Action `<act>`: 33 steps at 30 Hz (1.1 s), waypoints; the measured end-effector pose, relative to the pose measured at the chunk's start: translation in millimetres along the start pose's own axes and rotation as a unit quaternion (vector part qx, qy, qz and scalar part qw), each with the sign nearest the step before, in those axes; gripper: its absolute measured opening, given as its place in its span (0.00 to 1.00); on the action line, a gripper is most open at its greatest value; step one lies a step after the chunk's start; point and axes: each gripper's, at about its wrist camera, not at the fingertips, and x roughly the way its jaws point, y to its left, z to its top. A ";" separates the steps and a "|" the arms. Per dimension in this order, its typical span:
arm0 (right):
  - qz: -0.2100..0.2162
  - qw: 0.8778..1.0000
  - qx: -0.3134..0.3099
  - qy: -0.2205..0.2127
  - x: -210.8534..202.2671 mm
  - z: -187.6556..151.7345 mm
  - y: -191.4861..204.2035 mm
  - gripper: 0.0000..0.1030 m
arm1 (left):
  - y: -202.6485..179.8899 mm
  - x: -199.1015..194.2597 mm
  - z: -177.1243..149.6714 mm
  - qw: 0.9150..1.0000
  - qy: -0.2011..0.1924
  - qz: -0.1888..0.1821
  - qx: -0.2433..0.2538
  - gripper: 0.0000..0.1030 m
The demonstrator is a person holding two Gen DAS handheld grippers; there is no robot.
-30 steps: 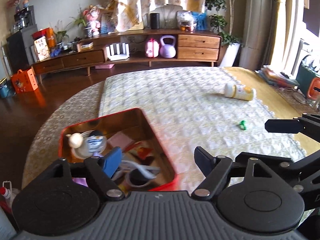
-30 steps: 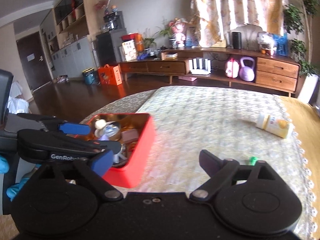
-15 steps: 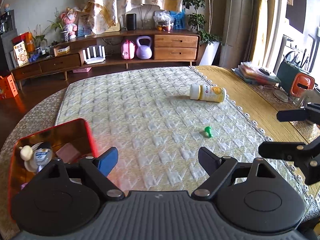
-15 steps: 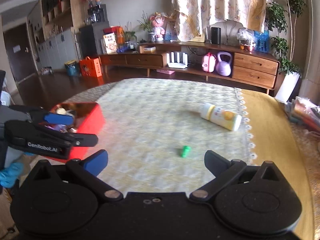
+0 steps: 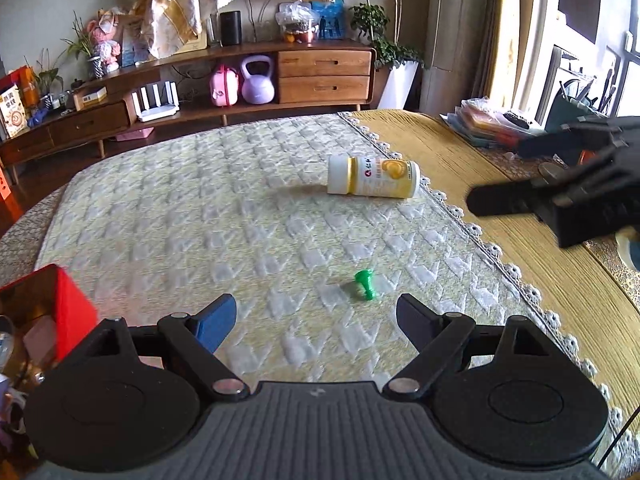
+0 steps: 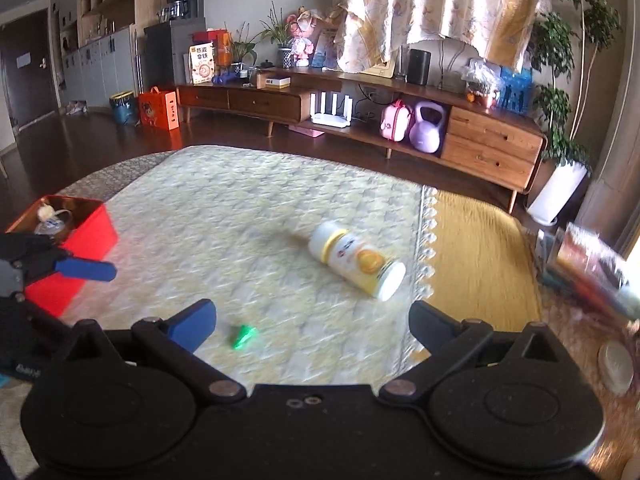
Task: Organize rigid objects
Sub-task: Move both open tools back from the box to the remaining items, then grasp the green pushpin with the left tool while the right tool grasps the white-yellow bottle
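- On a quilted cloth over the counter [image 5: 208, 216], a white and yellow bottle [image 5: 374, 177] lies on its side near the scalloped edge; a small green plastic piece [image 5: 366, 279] lies apart from it, nearer the cameras.
- At the left edge, a red box [image 6: 76, 248] is cut off by the frame; its contents are only partly seen and hard to identify.
- Bottle label carries a red logo and an orange-yellow round mark; the characters are too small to read. "GenRobot" lettering on the left gripper's body is clipped in the right wrist view.
- Left gripper [image 5: 316, 322] is angled down over the cloth, its blue-padded fingers spread wide with nothing between them, the green piece just ahead.
- Right gripper [image 6: 312, 318] is likewise tilted down, fingers apart and empty; the green piece lies just beside its left finger and the bottle beyond.
- Objects at the counter's right side are motion-blurred in the right wrist view.
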 end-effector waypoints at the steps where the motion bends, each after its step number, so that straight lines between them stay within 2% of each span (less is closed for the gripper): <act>1: -0.003 1.000 -0.005 0.000 6.4 3.1 -5.2 1.00 | -2.2 4.7 1.1 1.000 0.001 0.001 0.000 0.85; 7: 0.014 0.999 -0.032 0.025 53.8 17.6 -31.7 1.00 | -11.3 34.5 6.5 1.000 0.016 0.001 -0.002 0.85; 11: 0.017 0.998 -0.048 0.041 83.4 24.0 -38.8 1.00 | -13.6 53.1 9.9 0.999 0.029 -0.011 -0.021 0.85; 18: 0.030 0.993 -0.090 0.064 126.7 32.5 -40.0 1.00 | -20.2 75.0 11.0 0.999 0.027 0.000 -0.018 0.85; 25: 0.022 0.993 -0.086 0.074 159.8 29.7 -47.6 0.99 | -23.7 89.2 5.8 1.000 0.022 0.002 -0.006 0.84; 26: 0.021 0.994 -0.080 0.073 162.7 28.9 -48.7 0.99 | -23.9 90.2 4.9 1.000 0.021 0.001 -0.004 0.82; 28: 0.028 0.994 -0.071 0.076 167.8 26.4 -50.0 0.98 | -25.1 92.3 3.5 1.000 0.021 -0.001 0.003 0.68; 29: 0.026 0.994 -0.073 0.077 169.7 24.7 -49.5 0.96 | -26.2 91.6 2.8 1.000 0.014 0.003 0.010 0.66; 31: 0.020 0.994 -0.075 0.080 171.9 22.6 -47.9 0.92 | -27.9 90.0 2.2 1.000 0.008 -0.001 0.015 0.50; 33: 0.028 0.994 -0.070 0.079 171.4 22.3 -46.6 0.86 | -28.4 89.2 1.7 1.000 0.005 -0.006 0.017 0.46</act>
